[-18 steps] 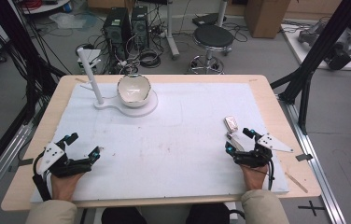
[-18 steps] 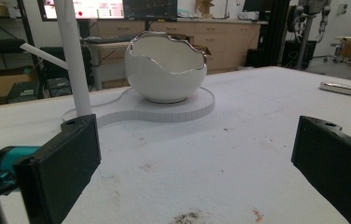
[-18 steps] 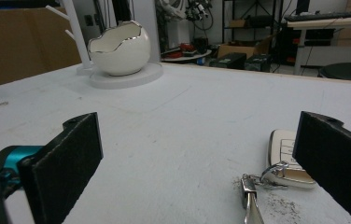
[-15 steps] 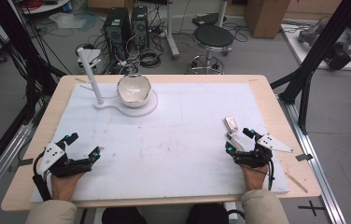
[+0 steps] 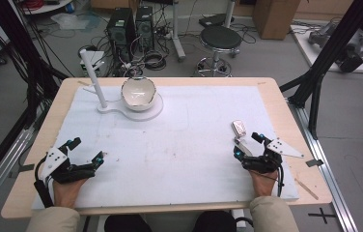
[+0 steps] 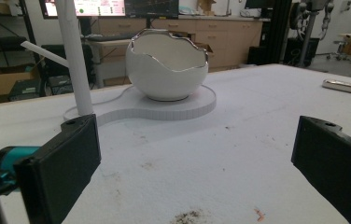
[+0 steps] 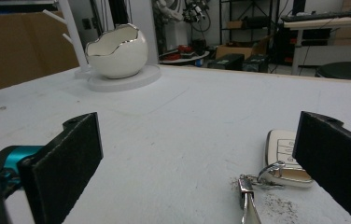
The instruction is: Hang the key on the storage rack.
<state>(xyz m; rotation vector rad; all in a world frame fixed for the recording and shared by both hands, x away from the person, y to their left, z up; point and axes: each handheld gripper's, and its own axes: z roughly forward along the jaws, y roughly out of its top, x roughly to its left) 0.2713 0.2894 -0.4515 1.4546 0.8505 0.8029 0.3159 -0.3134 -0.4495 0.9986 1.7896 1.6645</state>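
Note:
A white egg-shaped bowl (image 5: 139, 93) with a jagged silver rim sits on a white stand (image 5: 153, 110) with an upright post (image 5: 94, 77) at the far left of the white mat. A pale car key fob (image 5: 239, 127) with a ring and strap lies on the mat at the right. My right gripper (image 5: 247, 145) rests just short of it, open; in the right gripper view the key fob (image 7: 283, 156) lies ahead near the right jaw, untouched. My left gripper (image 5: 88, 149) rests open on the near left of the mat, empty, facing the bowl (image 6: 166, 65).
The white mat (image 5: 189, 140) covers most of the wooden table (image 5: 266, 82). Small dirt specks (image 6: 187, 215) mark the mat. Beyond the far edge stand a stool (image 5: 220, 38) and computer towers (image 5: 121, 29); black frame struts (image 5: 324, 63) rise at the right.

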